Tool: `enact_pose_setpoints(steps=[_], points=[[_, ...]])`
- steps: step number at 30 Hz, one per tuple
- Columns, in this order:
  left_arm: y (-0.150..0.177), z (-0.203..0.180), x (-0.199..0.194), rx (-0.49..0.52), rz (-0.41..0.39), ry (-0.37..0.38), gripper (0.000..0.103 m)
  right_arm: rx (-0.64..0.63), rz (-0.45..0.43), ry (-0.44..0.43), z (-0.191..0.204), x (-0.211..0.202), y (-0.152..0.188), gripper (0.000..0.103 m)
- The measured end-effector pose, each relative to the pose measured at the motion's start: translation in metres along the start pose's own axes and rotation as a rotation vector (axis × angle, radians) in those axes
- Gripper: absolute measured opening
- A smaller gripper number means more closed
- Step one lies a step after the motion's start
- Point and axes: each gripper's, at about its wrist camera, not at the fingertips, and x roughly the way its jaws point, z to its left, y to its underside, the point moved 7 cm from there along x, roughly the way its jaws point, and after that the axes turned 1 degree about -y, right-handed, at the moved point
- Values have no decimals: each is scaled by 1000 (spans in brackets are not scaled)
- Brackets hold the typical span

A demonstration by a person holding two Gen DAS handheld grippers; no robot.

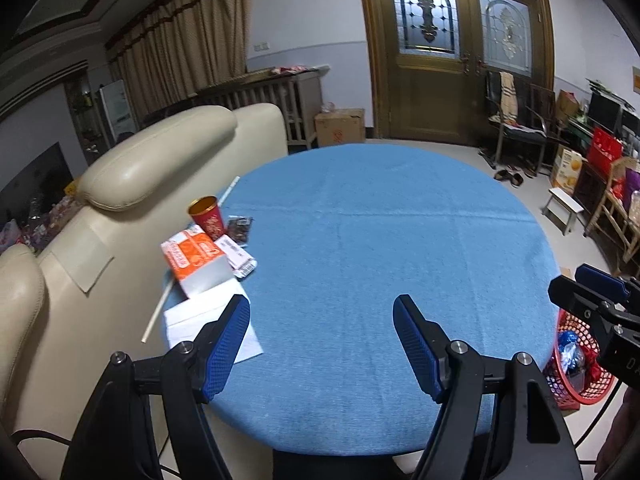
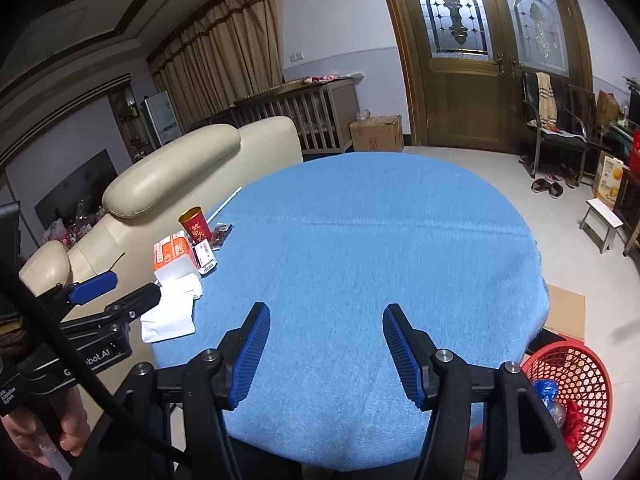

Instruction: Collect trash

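Trash is clustered at the left edge of the round blue table (image 1: 360,240): a red cup (image 1: 208,216), an orange and white carton (image 1: 196,260), a dark wrapper (image 1: 240,228), a white barcoded packet (image 1: 240,258), a white napkin (image 1: 188,320) and a straw (image 1: 158,312). My left gripper (image 1: 320,304) hovers over the table's near edge, open and empty, with the napkin just beside its left finger. My right gripper (image 2: 326,310) is also open and empty over the near edge. A red mesh basket (image 2: 588,380) holding trash stands on the floor at the right.
A cream leather sofa (image 1: 160,148) presses against the table's left side. Flattened cardboard (image 2: 566,312) lies on the floor past the basket, with a small white stool (image 2: 602,224) and chairs (image 2: 556,132) beyond. A person's hand (image 2: 60,432) holds the left gripper's handle.
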Motion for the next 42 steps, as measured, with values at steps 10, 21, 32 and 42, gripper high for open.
enact_pose_setpoints(steps=[10, 21, 32, 42], points=[[0, 17, -10, -19, -14, -43, 75, -2, -14, -15, 11, -4, 6, 63], [-2, 26, -11, -41, -16, -69, 75, -3, -15, -23, 16, -2, 10, 64], [0, 21, -13, -34, -16, -63, 75, -4, -7, -30, 21, 2, 14, 64], [2, 26, -13, -40, -14, -62, 75, 10, -20, -27, 22, 4, 11, 64]])
